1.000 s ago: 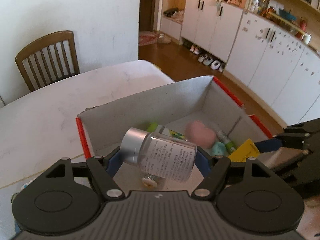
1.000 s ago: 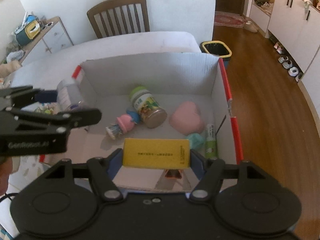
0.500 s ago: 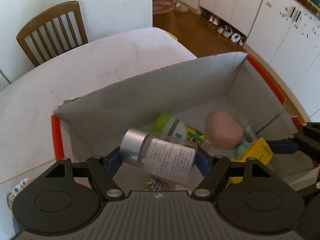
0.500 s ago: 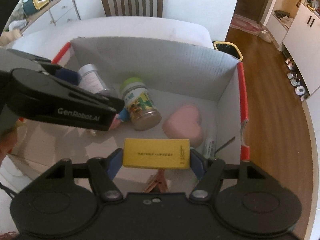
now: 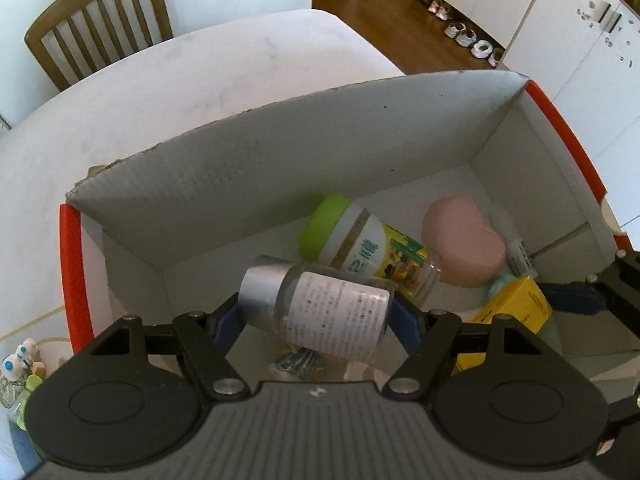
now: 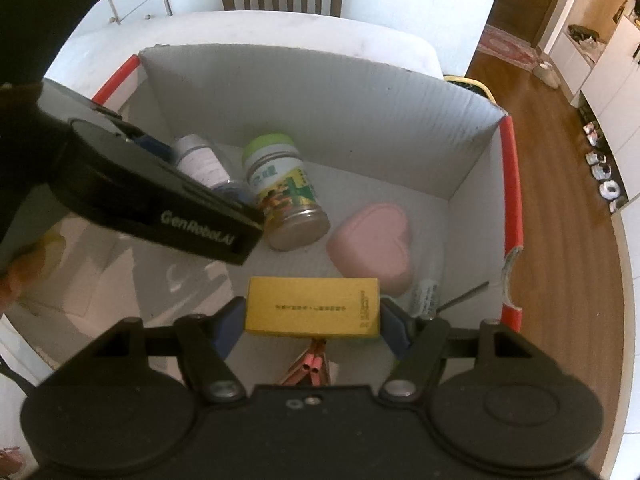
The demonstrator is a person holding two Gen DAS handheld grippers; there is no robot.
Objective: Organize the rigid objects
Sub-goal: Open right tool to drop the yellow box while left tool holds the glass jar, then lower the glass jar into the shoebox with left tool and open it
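Note:
My left gripper (image 5: 316, 316) is shut on a clear bottle (image 5: 320, 308) with a silver cap and white label, held tilted low inside the white cardboard box (image 5: 280, 152); the bottle also shows in the right wrist view (image 6: 200, 160). My right gripper (image 6: 312, 316) is shut on a yellow carton (image 6: 312, 306), held inside the box near its front; the carton shows in the left wrist view (image 5: 512, 312). On the box floor lie a green-capped jar (image 6: 284, 192), a pink heart-shaped case (image 6: 372, 248) and a small white tube (image 6: 426, 292).
The box has red-edged side walls (image 6: 514, 184) and stands on a white table (image 5: 180, 88). A wooden chair (image 5: 96, 20) is behind the table. Small figurines (image 5: 16, 364) sit left of the box. Pink sticks (image 6: 312, 368) lie under the right gripper.
Both grippers have moved forward and down into the box with their objects still held. The bottle now hangs just above the box floor beside the green-capped jar.

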